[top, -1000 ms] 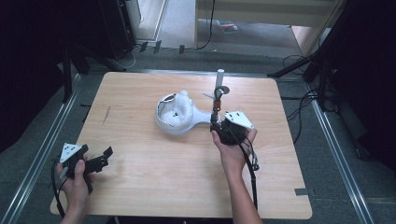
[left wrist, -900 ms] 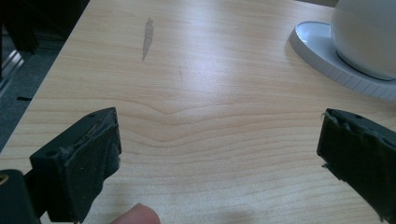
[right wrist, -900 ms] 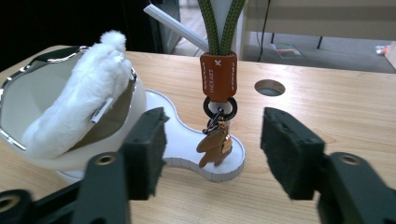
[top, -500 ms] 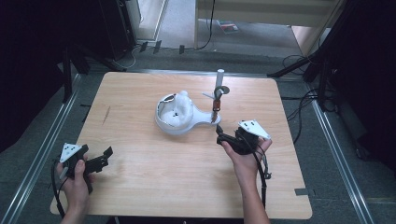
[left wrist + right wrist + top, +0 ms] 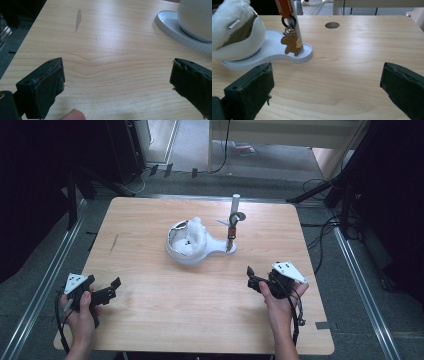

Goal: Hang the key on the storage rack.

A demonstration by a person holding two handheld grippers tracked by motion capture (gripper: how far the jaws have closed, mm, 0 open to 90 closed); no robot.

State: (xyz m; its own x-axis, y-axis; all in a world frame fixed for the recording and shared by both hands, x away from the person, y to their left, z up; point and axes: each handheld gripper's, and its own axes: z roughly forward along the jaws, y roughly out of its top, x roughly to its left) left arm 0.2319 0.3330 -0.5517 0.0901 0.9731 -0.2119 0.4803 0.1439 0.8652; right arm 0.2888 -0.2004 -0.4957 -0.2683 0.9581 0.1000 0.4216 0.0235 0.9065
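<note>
A: What just changed around the white moulded plastic stand [image 5: 192, 251], the one with the round bowl and the upright post?

B: The right tongs [image 5: 251, 279] have let go. A second ago they were up against the post, at the brown bear-shaped keyring charm on its orange strap [image 5: 231, 236]. Their jaws have just been opening, and they now gape wide with nothing between them, as the right gripper view confirms.

A: And the charm?

B: It hangs from the stand's post, dangling just above the stand's flat foot [image 5: 297, 56]; in the right gripper view the keyring charm [image 5: 291, 43] hangs free, touched by no tongs.

A: So the hanging looks done?

B: I'd judge so. The hand has drawn back from the stand toward the near edge of the pale wooden counter [image 5: 200, 320], well apart from the post.

A: The other side?

B: The left tongs [image 5: 107, 290] sit far to the stand's near left, just as before, jaws wide and empty, with the stand's rim [image 5: 180, 35] ahead of them.
</note>
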